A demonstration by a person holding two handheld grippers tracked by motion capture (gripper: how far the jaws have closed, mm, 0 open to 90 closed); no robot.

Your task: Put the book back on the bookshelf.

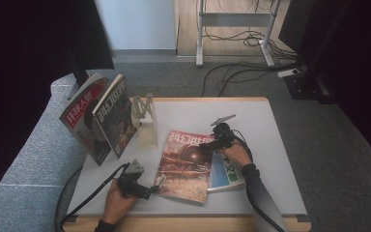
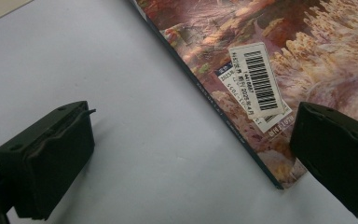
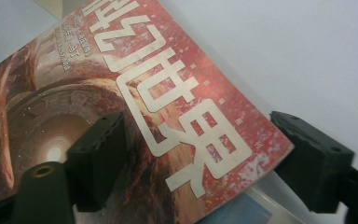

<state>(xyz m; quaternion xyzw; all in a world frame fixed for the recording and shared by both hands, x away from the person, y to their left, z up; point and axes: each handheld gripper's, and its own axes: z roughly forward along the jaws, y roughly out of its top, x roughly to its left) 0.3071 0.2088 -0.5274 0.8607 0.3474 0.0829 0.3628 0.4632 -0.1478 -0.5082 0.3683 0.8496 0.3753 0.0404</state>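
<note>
A red magazine (image 1: 186,166) with large pale characters lies flat on the white table (image 1: 193,113), partly over a blue magazine (image 1: 227,173). My right gripper (image 1: 206,144) is at its upper right corner. In the right gripper view the gripper (image 3: 205,158) stands open, and the slightly curled corner of the red magazine (image 3: 168,102) lies between its jaws, which are wide apart. My left gripper (image 1: 159,182) is at the lower left corner. In the left gripper view it (image 2: 191,154) is open, one jaw over bare table and the other over the red magazine (image 2: 270,56) by a barcode sticker (image 2: 256,79).
Two magazines (image 1: 84,118) (image 1: 116,113) stand leaning at the table's left rear against a pale wooden rack (image 1: 145,121). Grey carpet surrounds the table, with cables and a desk frame (image 1: 234,34) behind. A cable trails from each gripper over the front edge.
</note>
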